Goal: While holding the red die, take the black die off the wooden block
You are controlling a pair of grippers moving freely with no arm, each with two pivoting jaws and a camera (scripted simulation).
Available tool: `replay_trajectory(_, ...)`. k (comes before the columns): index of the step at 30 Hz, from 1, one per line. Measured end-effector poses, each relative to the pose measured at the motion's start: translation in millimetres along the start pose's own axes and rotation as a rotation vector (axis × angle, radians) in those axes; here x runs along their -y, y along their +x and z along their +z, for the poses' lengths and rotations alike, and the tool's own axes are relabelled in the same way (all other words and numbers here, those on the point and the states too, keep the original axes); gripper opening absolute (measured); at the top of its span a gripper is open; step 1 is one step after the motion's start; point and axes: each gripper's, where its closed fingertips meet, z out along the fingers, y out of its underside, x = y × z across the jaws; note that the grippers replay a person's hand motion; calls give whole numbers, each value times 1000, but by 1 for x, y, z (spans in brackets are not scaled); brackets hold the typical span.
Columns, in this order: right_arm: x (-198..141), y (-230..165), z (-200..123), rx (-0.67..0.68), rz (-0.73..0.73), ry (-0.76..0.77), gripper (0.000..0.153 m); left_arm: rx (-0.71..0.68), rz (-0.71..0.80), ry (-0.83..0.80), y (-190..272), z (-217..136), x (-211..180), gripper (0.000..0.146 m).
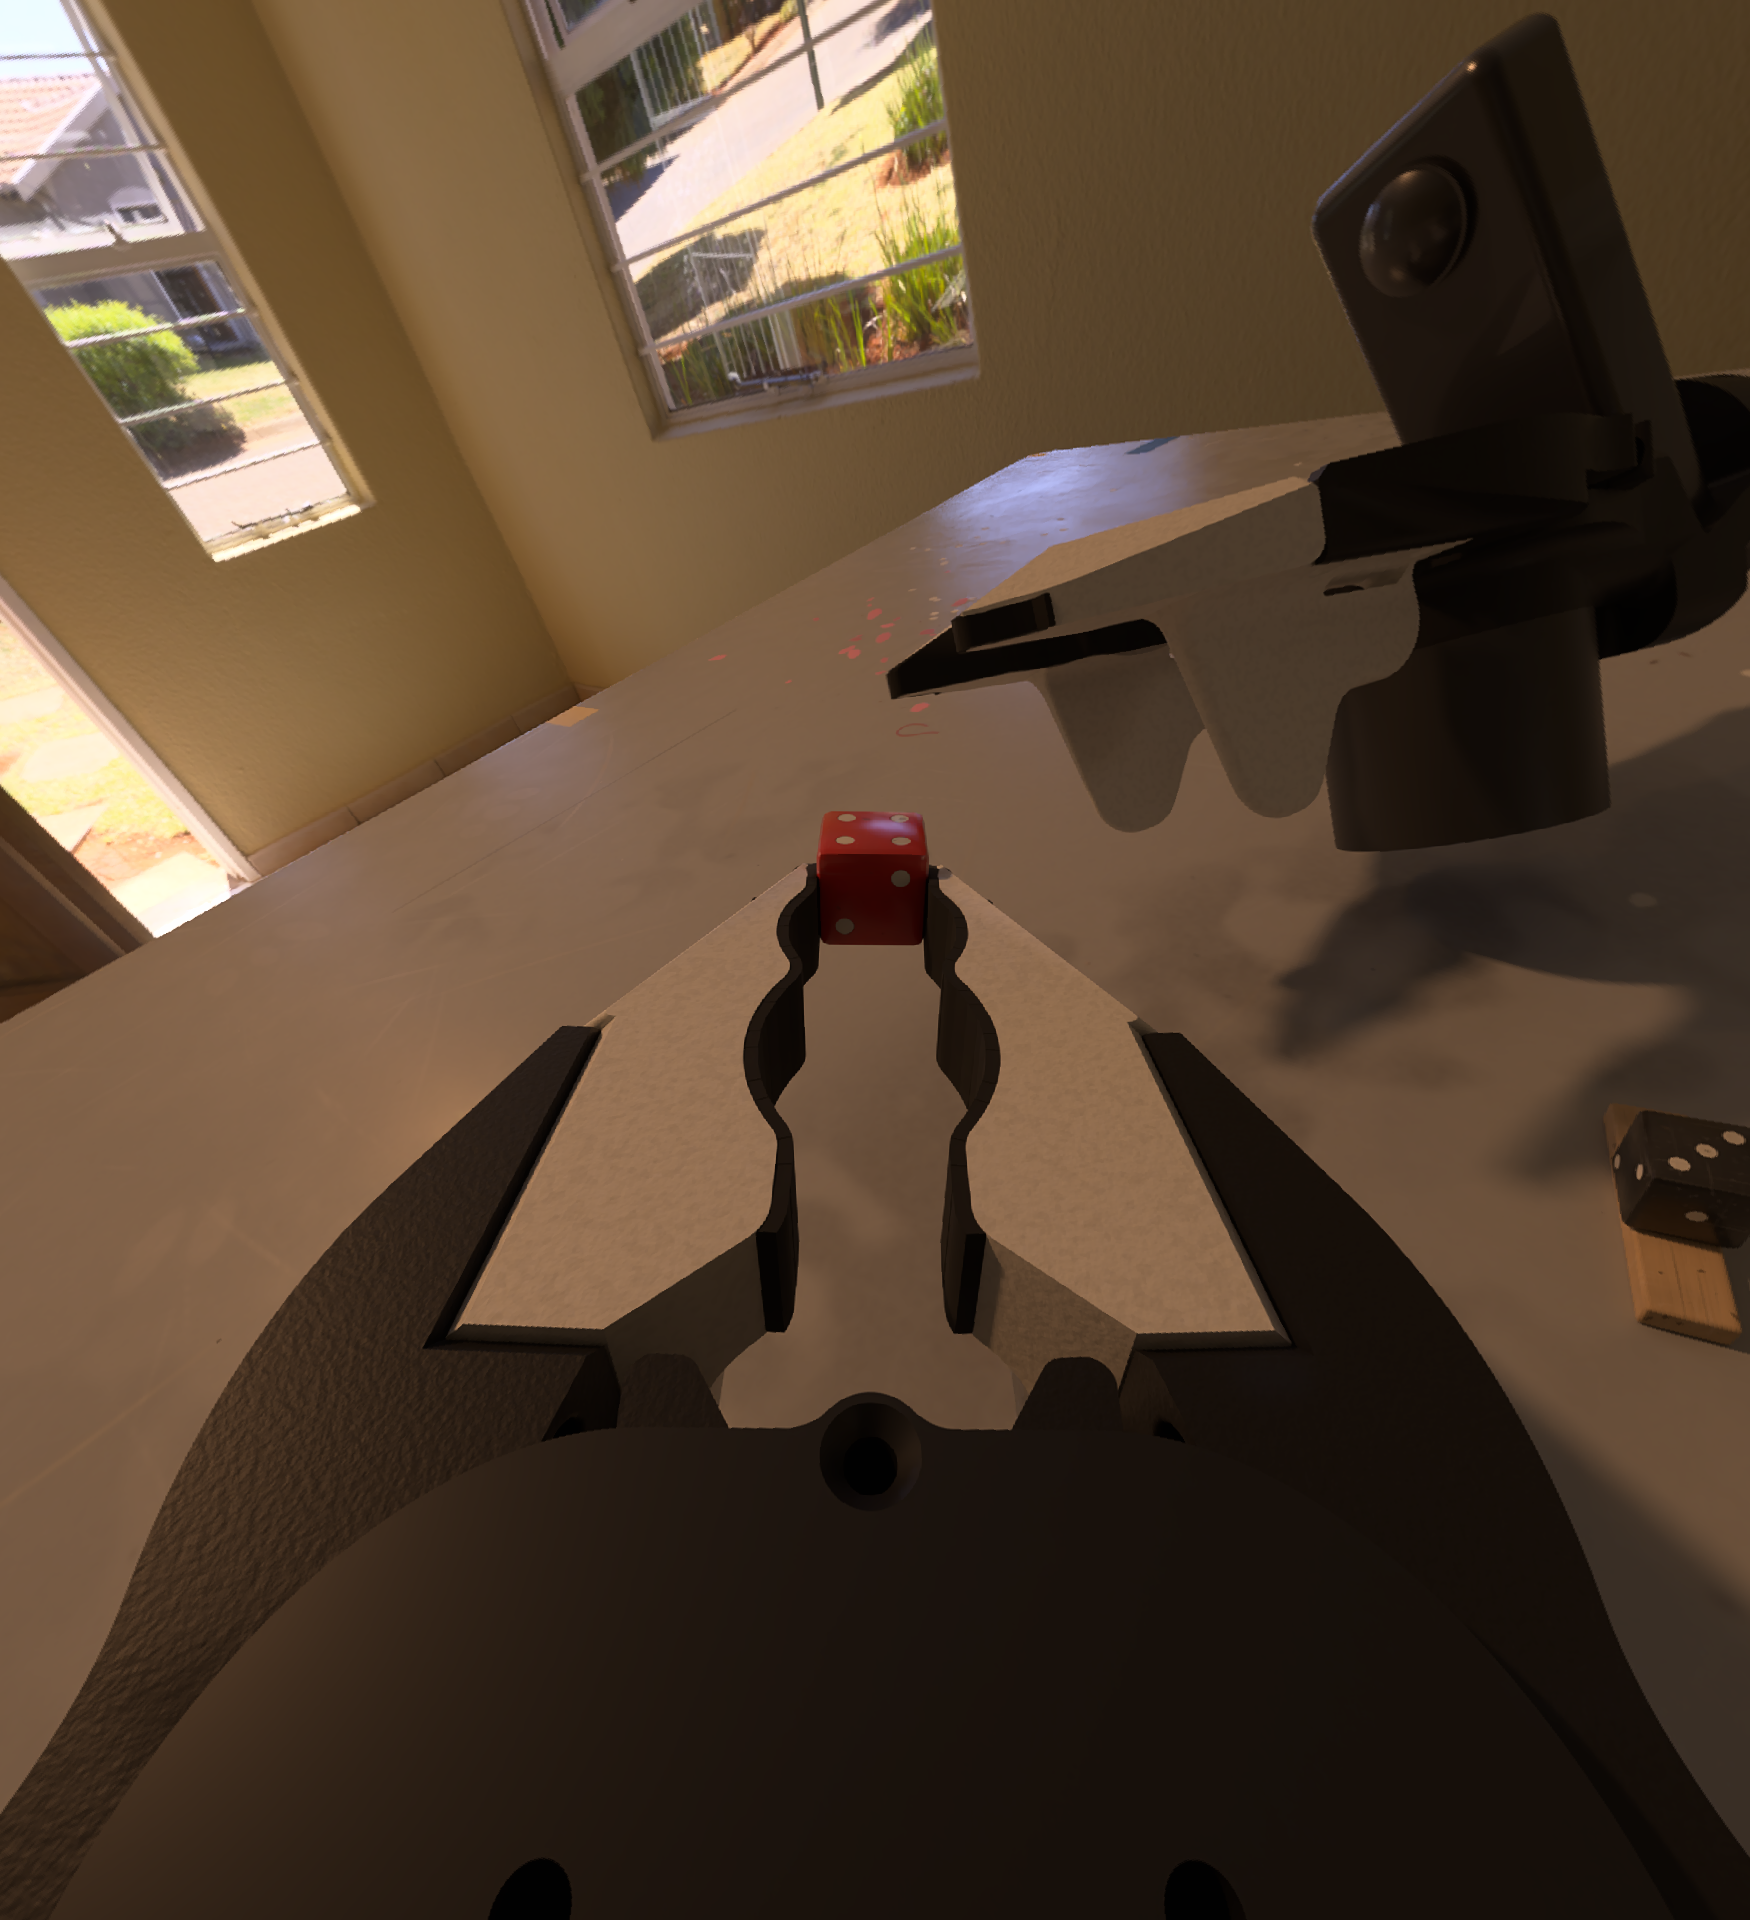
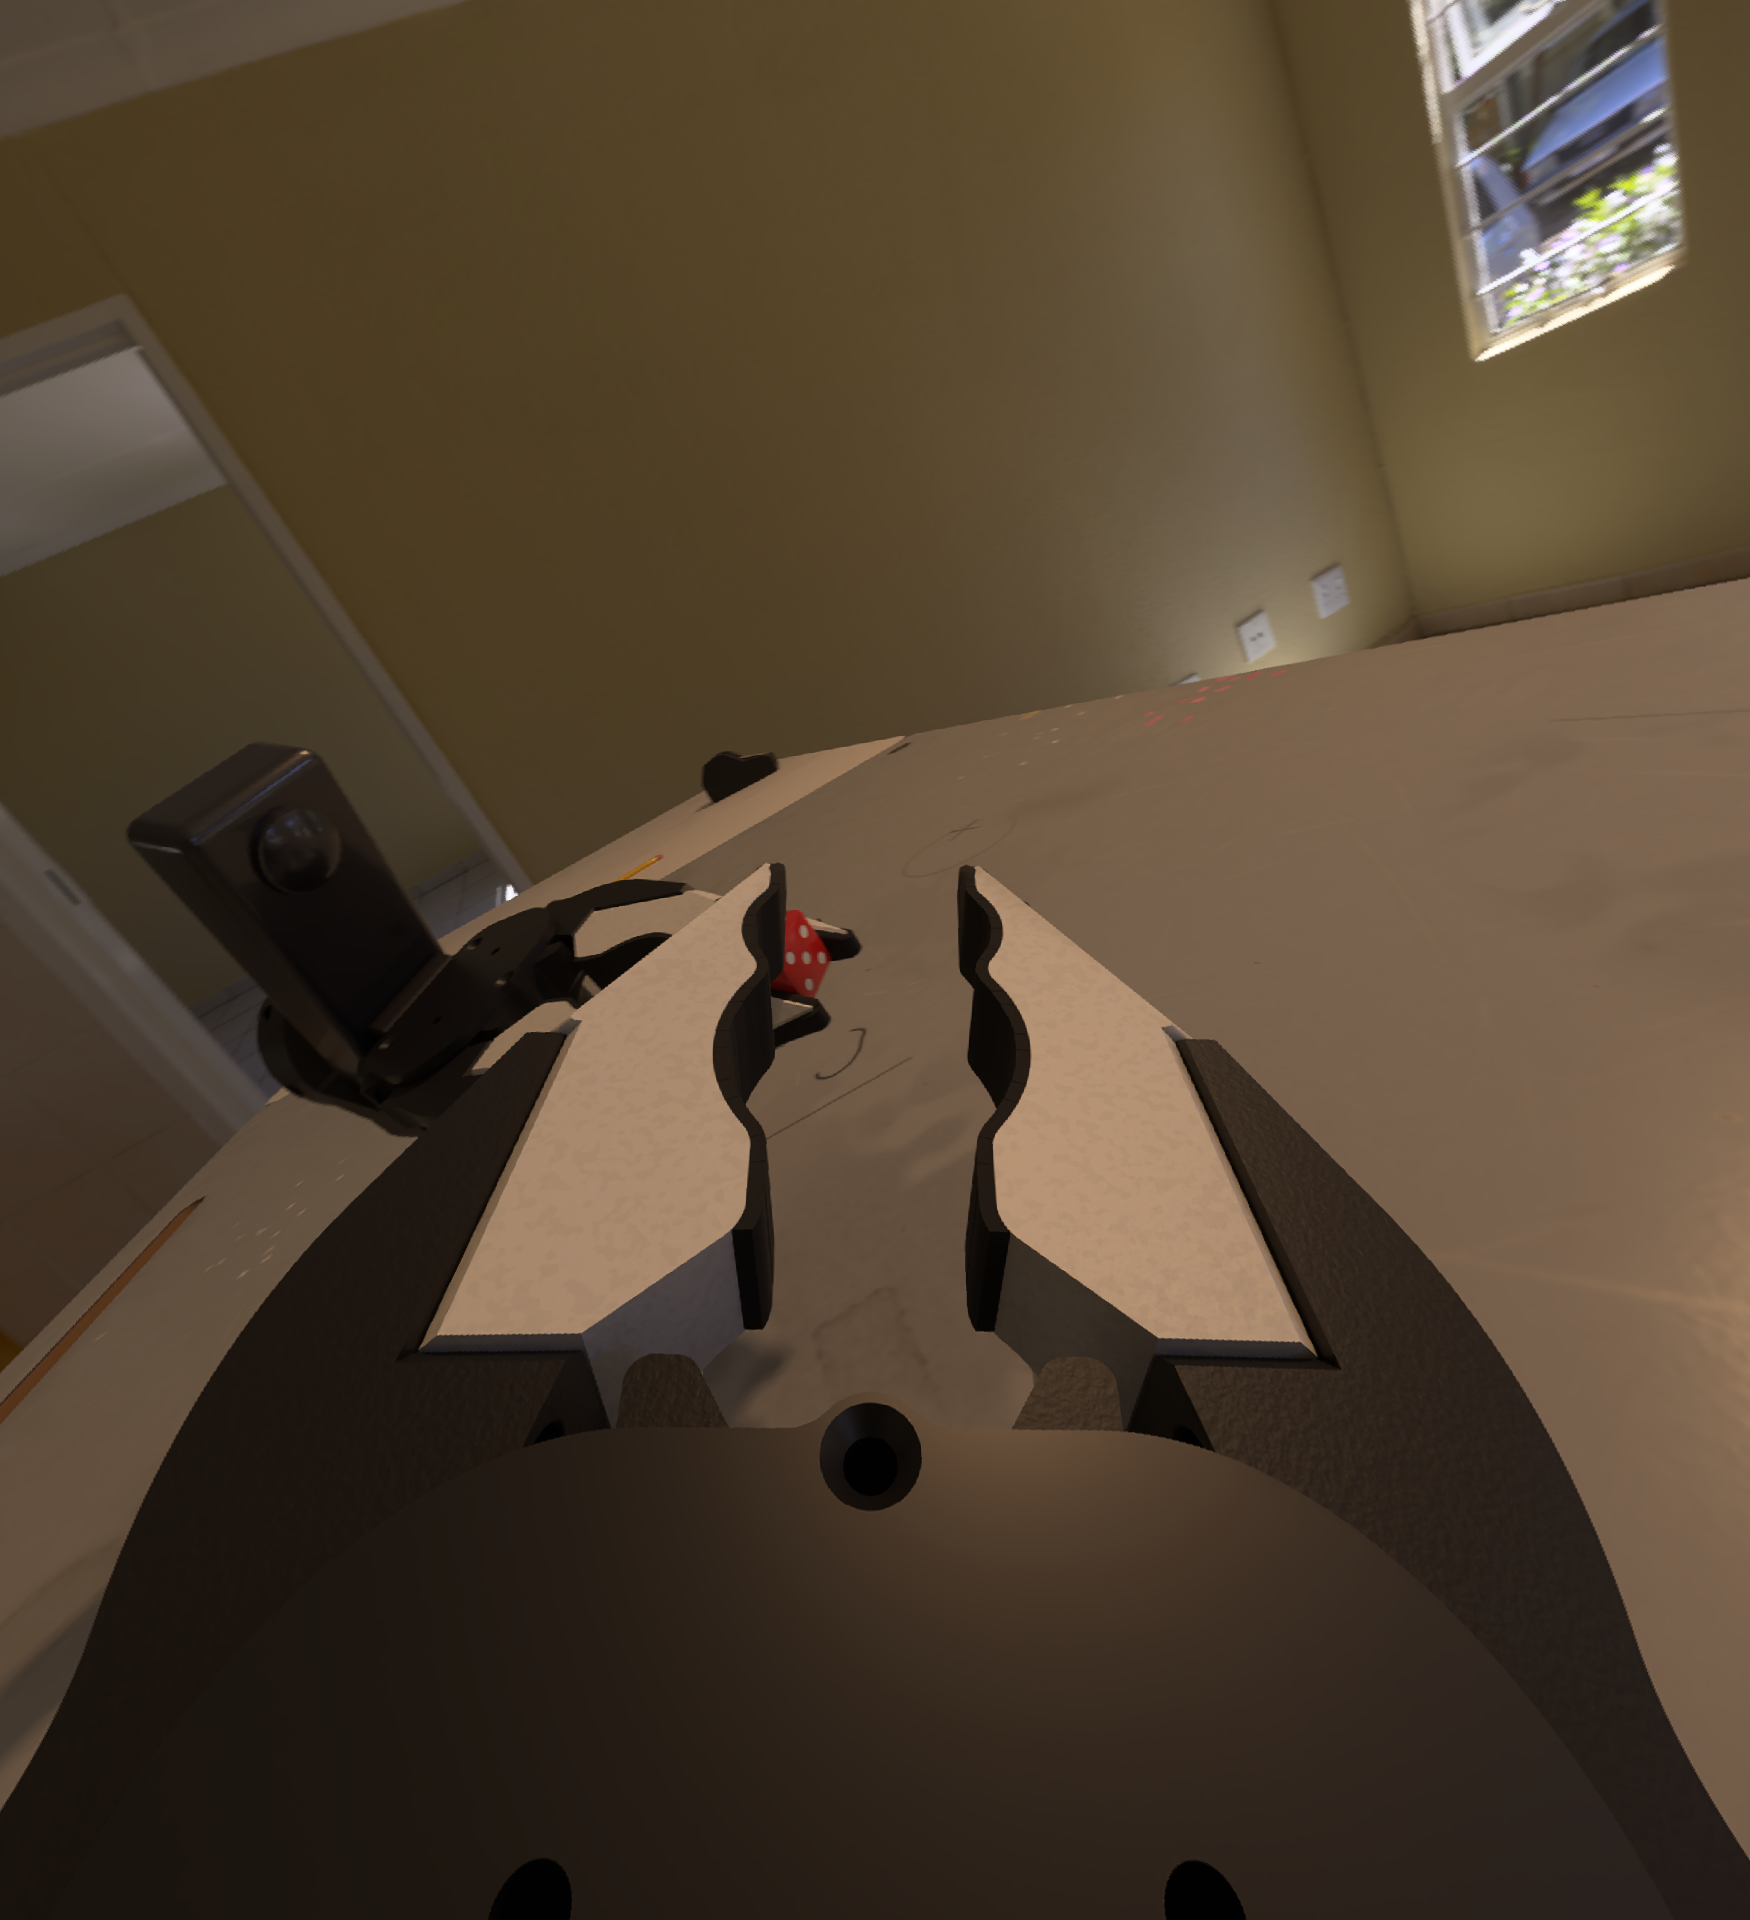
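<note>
The left tongs [image 1: 872, 883] are clamping the red die [image 1: 871, 878] at their tips, above the surface [image 1: 435, 1039]. The right tongs [image 2: 871, 883] are hanging parted and empty. The black die [image 1: 1694, 1179] is sitting on the wooden block [image 1: 1681, 1288], apart from both.

No readable text shows; only white pips on the red die [image 1: 872, 879] and black die [image 1: 1694, 1177].

Pale worktop [image 1: 435, 1091] has a scatter of red paint specks [image 1: 876, 629] out past the claw tips. Two barred windows [image 1: 767, 197] sit in the yellow wall [image 1: 435, 343] ahead, with a small dark lump [image 2: 738, 773] on the far edge.
</note>
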Motion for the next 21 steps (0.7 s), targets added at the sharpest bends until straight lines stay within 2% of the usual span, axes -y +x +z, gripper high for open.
replay_trajectory(3, -5, -3, 4, 16, -11, -34, 37, 3, 23, -1, 2, 0, 0, 19)
replay_trajectory(7, -5, 7, 1, -60, -2, -33, 33, 10, 6, 1, -2, 0, 0, 19)
replay_trajectory(12, -3, -1, 3, 15, 5, -15, 38, 2, 13, -10, 0, 1, -2, 19)
replay_trajectory(14, -7, 0, 5, -7, -13, -48, 38, 6, 23, -12, 0, 1, -2, 19)
replay_trajectory(19, -8, 9, 4, -80, -26, -59, 30, 15, -17, -6, -5, 0, -2, 19)
replay_trajectory(21, -7, 6, 4, -59, -23, -47, 30, 9, -9, -18, -3, 1, -3, 19)
